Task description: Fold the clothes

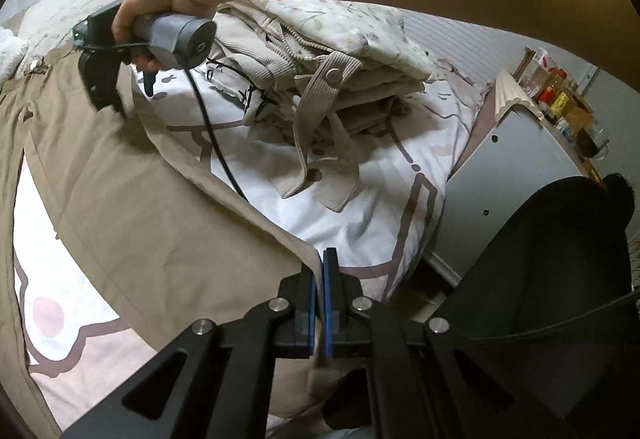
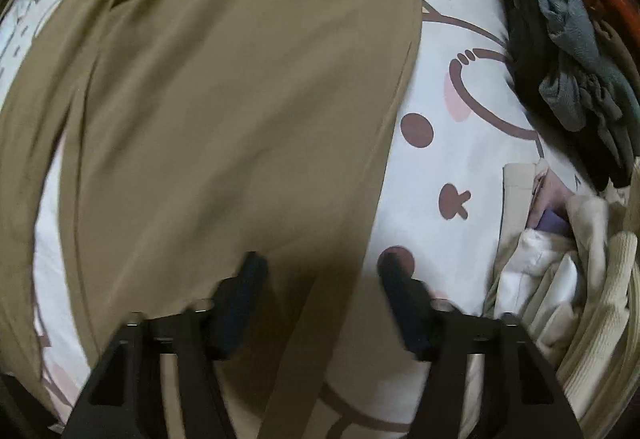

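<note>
My left gripper has its jaws clamped on the hem edge of the tan trousers, which lie spread across the cartoon-print bed sheet. My right gripper hovers over the same trousers, jaws apart. Folded beige clothes sit nearby. No readable writing anywhere.
</note>
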Demonstrator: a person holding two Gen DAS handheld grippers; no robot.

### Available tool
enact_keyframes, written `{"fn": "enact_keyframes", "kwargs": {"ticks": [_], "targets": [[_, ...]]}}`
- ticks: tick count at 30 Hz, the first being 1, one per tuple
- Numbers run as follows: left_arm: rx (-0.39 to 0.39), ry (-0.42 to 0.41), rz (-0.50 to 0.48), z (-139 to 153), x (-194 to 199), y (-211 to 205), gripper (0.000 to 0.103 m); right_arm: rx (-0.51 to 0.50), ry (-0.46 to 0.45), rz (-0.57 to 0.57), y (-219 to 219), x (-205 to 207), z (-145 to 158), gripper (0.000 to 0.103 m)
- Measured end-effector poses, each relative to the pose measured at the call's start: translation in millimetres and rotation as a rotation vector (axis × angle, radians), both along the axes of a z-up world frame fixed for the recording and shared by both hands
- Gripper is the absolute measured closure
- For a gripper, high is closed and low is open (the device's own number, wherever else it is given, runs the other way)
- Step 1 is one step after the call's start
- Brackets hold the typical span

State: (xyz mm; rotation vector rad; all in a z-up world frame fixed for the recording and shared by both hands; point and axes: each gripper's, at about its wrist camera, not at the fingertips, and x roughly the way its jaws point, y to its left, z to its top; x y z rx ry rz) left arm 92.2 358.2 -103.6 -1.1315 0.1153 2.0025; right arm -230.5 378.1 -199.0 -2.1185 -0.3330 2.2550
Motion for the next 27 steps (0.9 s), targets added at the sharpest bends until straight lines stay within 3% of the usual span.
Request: {"fn": "enact_keyframes", "kwargs": {"ticks": [1,4,12,17,23,27], "targets": [[0.009,-0.009,0.004,-1,-1,-2,0.099,-0.008,-0.004,-0.002,3,0,-1,0.075],[0.054,-0.053,0.032,-1,-4,-15,0.101,-0.038,0.012,-0.001,11,2,3,0.099],[0.208,-0.19,0.188,5,-14,-78,0.101,-0.215,0.156,-0.1,44,18,43,0.101],[0.26,-0.218,0.295,14,-5,-122,0.101,-0.331,0.239,-0.12,39,25,73,0.101],[0.282,-0.23,0.401,28,16,-173,0.101,-0.45,0.313,-0.035,-19,20,110,0.101],[0.309,-0.258,0.495,38,30,-222,0.101,-0.511,0.336,0.062,-84,9,121,0.101]]}}
